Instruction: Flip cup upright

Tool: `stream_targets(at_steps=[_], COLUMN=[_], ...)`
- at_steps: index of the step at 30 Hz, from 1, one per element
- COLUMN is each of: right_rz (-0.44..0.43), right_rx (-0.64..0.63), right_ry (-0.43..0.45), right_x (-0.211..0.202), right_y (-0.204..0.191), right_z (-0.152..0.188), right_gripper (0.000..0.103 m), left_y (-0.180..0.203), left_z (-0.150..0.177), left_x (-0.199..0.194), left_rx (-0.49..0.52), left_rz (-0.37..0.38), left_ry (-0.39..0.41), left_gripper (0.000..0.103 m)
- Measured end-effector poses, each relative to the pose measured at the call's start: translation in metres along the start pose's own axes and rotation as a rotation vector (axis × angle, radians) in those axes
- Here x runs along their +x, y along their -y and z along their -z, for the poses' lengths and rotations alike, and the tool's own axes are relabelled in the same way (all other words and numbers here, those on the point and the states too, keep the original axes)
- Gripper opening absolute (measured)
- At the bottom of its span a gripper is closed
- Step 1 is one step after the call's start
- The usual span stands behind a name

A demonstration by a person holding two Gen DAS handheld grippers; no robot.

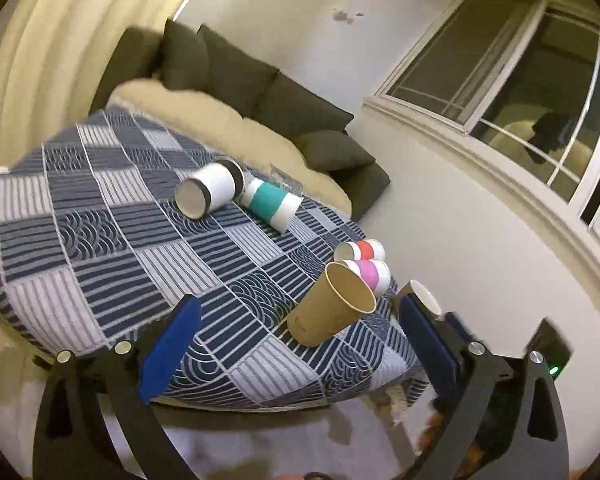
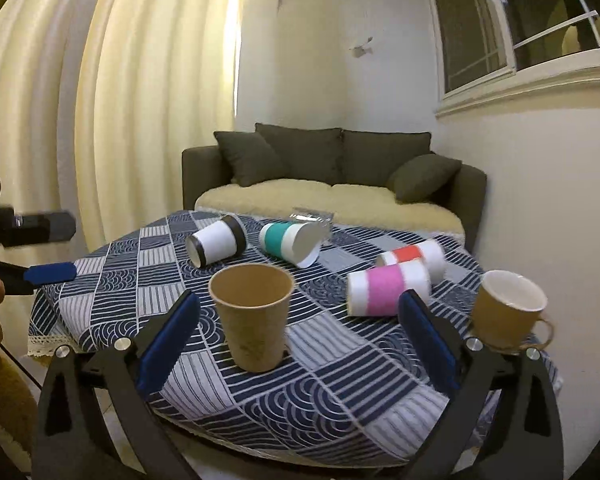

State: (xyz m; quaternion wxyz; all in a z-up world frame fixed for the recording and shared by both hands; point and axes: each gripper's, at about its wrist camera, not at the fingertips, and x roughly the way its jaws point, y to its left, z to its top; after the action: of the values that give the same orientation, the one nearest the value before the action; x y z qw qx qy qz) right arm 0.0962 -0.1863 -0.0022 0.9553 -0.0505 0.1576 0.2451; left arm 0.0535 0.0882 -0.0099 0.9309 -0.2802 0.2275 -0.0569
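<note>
A plain brown paper cup (image 2: 254,314) stands upright on the patterned tablecloth (image 2: 340,392); it also shows in the left wrist view (image 1: 330,306). Lying on their sides are a white cup with black bands (image 2: 217,245), a teal-banded cup (image 2: 292,242), a red-banded cup (image 2: 414,258) and a pink-banded cup (image 2: 386,292). My right gripper (image 2: 300,340) is open, its blue fingers on either side of the brown cup and nearer the camera. My left gripper (image 1: 300,340) is open and empty at the table's near edge; it also shows at the left in the right wrist view (image 2: 50,272).
A brown mug (image 2: 508,312) with a white inside stands upright at the table's right edge. A clear plastic item (image 2: 312,216) lies at the far edge. A dark sofa (image 2: 332,176) with cushions stands behind the table, with curtains to the left and a window to the right.
</note>
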Motion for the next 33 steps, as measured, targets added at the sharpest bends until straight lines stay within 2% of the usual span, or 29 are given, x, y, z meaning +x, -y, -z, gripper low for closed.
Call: stream_targets(at_steps=[5,9,19,23,26,33], right_rz=[-0.014,-0.038,-0.082,-0.097,-0.093,-0.09], right_rx=[0.011,0.014,-0.02,-0.021,-0.024,0.013], right_ry=[0.02,0.002,0.005,0.006,0.027,0.036], right_x=[-0.036,-0.058,-0.1,-0.103,-0.107,-0.107], right_y=[0.012,0.014,0.015,0.015,0.017,0.027], right_z=[-0.011,-0.016,-0.018,-0.021,-0.022,-0.008], right_gripper=[0.098,0.098,0.098,0.098,0.098,0.098], left_y=[0.019,0.036,0.079,0.087,0.087,0.077], left_z=[0.006,0.013,0.036,0.043,0.049,0.053], left_x=[-0.016,-0.025,-0.056,-0.066,-0.068,-0.071], left_rx=[0.125,0.225,0.395,0.421,0.434,0.413], left_rz=[-0.08,-0.134,-0.149,-0.16,-0.21,-0.238], left_ry=[0.039,0.049,0.074,0.071,0.065,0.078], left_gripper=[0.096,0.096,0.096,0.096,0.096,0.096])
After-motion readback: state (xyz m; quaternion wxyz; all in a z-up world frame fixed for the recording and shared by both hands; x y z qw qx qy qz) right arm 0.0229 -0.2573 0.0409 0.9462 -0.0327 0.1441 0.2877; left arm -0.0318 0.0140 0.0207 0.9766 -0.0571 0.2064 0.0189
